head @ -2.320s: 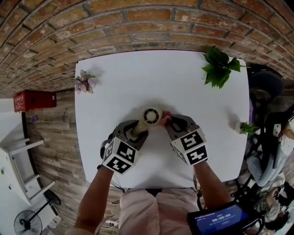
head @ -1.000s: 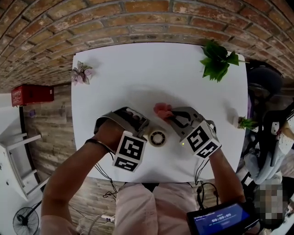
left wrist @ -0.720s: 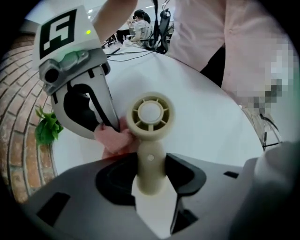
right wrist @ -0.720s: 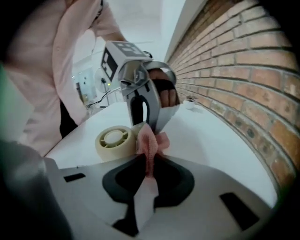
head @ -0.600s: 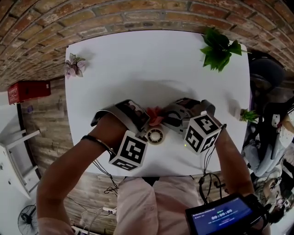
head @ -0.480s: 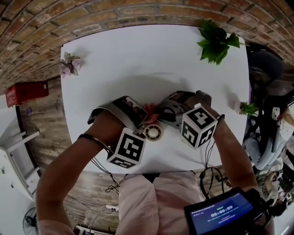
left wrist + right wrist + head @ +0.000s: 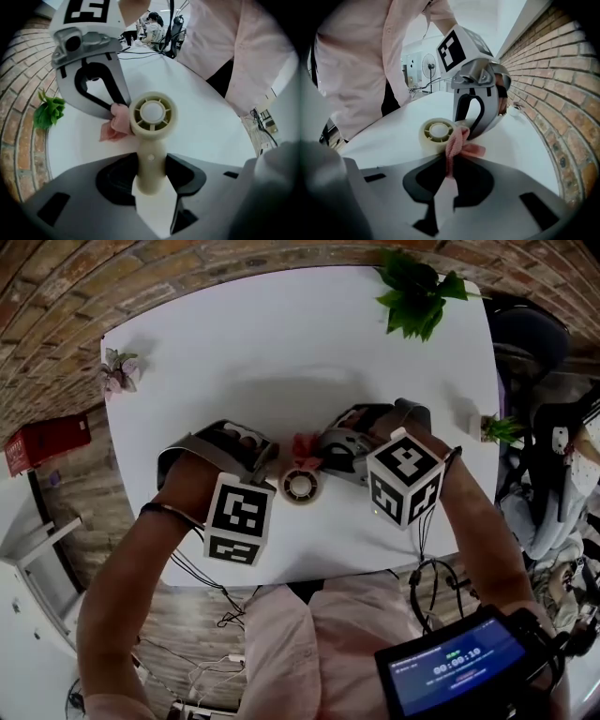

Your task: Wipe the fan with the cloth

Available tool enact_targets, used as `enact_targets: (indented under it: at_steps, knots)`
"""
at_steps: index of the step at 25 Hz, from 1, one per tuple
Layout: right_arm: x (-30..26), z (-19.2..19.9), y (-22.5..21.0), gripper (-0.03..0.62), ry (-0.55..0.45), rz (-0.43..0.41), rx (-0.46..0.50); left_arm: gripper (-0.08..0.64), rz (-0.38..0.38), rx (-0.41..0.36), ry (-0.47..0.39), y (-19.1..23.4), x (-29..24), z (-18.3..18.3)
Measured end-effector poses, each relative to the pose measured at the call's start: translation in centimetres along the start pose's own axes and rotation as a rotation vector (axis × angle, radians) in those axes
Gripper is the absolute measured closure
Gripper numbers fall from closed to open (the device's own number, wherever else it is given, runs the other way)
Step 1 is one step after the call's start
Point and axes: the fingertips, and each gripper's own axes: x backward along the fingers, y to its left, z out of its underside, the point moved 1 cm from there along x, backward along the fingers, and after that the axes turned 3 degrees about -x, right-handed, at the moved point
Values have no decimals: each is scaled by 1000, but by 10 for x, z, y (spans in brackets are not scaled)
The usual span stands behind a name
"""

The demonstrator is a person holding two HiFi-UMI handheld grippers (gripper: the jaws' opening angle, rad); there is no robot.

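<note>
The left gripper [image 7: 150,180] is clenched on the fan [image 7: 152,115] handle, steadying it toward the table's [image 7: 281,352] six o'clock side. The right gripper [image 7: 449,173] pinches the cloth [image 7: 457,143], pressed at the fan head's twelve o'clock, likely to rub its rim.

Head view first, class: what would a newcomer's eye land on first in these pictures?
The small cream handheld fan stands out at mid-table, its handle clamped in the left gripper. Right beside it, the pink cloth, pinched in the right gripper, lies against the fan's round head. Both show sharply on the white table.
</note>
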Motion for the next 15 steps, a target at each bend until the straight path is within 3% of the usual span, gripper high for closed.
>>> enact_targets:
  at_steps: [5, 15]
  knots:
    - [6, 7, 12, 552, 1, 37, -87, 366, -21, 58, 7, 2, 0, 3]
    - [8, 6, 40, 551, -22, 170, -284, 366, -58, 89, 60, 3, 0, 5]
